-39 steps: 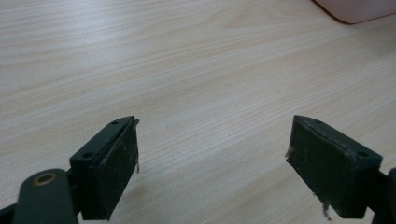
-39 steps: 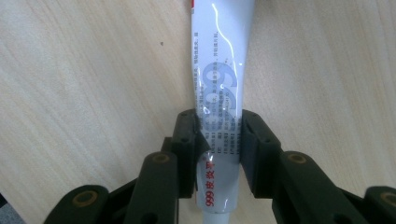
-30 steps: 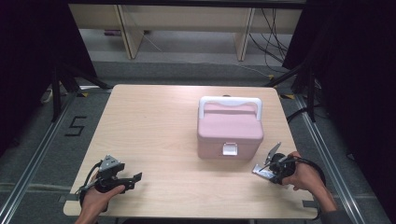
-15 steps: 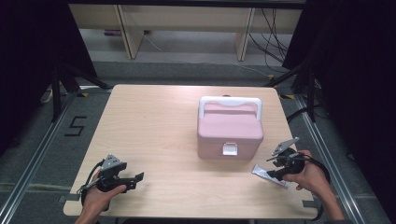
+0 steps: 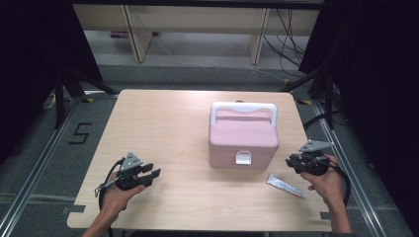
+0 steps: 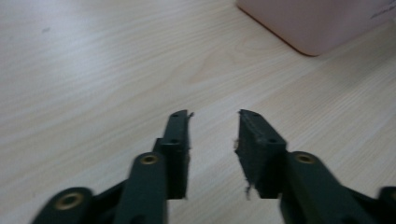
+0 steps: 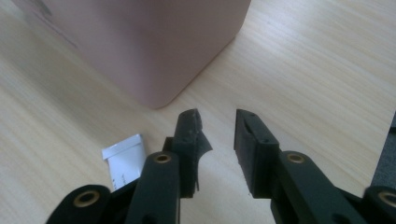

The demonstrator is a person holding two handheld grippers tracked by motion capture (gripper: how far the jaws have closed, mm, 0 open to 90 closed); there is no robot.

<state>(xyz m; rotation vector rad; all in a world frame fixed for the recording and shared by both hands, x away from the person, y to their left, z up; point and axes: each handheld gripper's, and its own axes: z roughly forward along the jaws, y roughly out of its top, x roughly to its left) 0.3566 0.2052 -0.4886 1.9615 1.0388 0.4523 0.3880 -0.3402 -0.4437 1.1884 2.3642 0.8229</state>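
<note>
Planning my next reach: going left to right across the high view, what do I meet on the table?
Left gripper → pink box → white tube → right gripper

High view: fixed overhead, looking forward and down across the whole table (image 5: 163, 123). Both gripper views ride low, close to the tabletop, looking along their own jaws. Each catches a corner of the pink box (image 5: 243, 136) just ahead; high view has it too.
</note>
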